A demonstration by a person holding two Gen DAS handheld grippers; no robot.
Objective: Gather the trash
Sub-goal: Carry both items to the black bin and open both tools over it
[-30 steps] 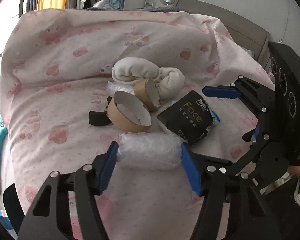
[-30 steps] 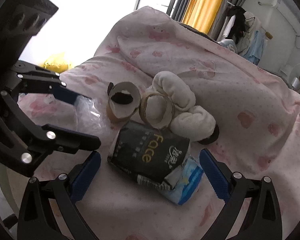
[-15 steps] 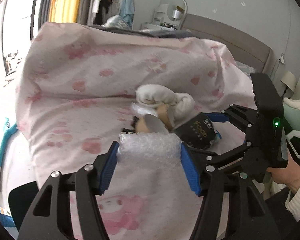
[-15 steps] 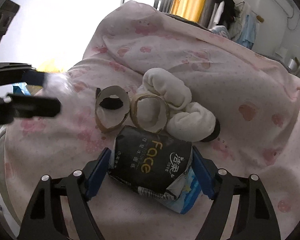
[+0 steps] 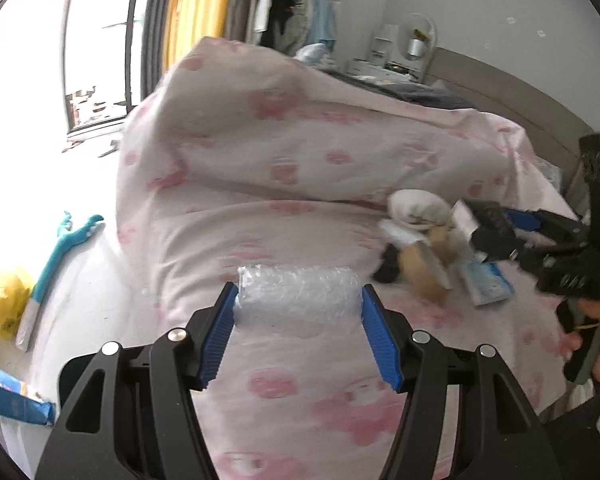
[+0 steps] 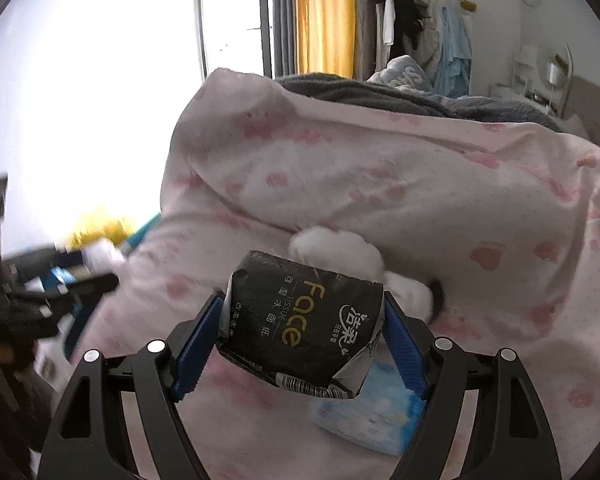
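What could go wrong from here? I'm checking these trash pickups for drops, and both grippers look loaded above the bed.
The left gripper pinches the bubble wrap roll only at its soft ends, so it may squash and slip out. The black tissue pack in the right gripper sits tilted, and the blue packet hanging beneath it looks loosely caught and could fall back onto the pink duvet.
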